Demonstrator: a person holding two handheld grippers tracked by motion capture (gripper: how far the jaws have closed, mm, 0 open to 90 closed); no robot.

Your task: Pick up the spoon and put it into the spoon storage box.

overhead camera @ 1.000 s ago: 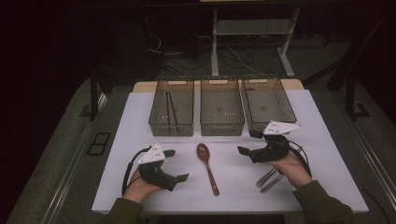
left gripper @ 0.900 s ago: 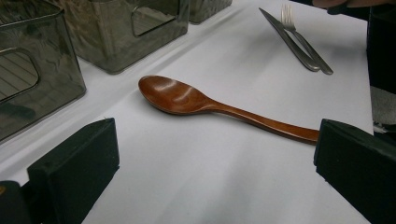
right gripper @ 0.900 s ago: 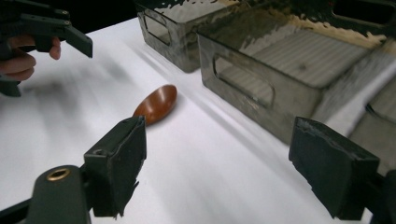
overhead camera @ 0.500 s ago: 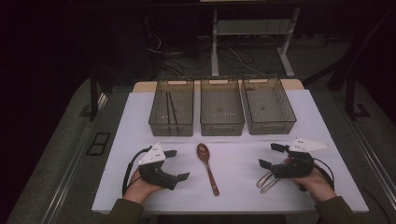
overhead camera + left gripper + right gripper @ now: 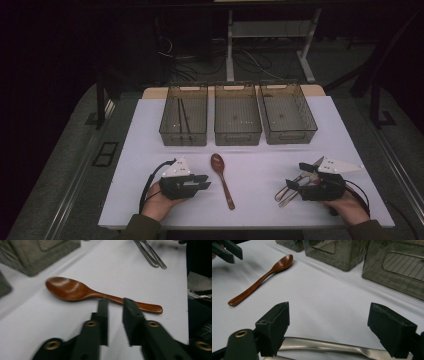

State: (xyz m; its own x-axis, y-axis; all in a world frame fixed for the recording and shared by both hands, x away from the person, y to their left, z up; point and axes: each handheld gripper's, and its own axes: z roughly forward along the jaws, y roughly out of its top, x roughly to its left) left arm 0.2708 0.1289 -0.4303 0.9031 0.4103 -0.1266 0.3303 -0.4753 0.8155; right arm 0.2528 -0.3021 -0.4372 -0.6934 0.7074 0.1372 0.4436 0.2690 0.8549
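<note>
A brown wooden spoon [image 5: 222, 179] lies on the white table, bowl toward the baskets. My left gripper [image 5: 205, 182] rests just left of its handle. In the left gripper view the spoon [image 5: 75, 290] lies crosswise beyond the gripper [image 5: 115, 301], whose jaws have just been closing to a narrow gap with nothing between them. My right gripper [image 5: 296, 175] stands open at the near right, over some metal cutlery [image 5: 290, 192]. In the right gripper view a metal handle [image 5: 324, 346] lies low between the wide jaws of the gripper [image 5: 329, 307], untouched by the pads. The spoon [image 5: 262, 277] lies farther off.
Three mesh baskets stand in a row at the back: left [image 5: 183, 135], middle [image 5: 237, 136], right [image 5: 289, 135]. Dark sticks [image 5: 183, 115] lie in the left one. The table's near edge runs just under both hands.
My right gripper has moved right and toward the near edge, down to the metal cutlery. The left gripper has shifted slightly toward the spoon and its jaws have drawn together.
</note>
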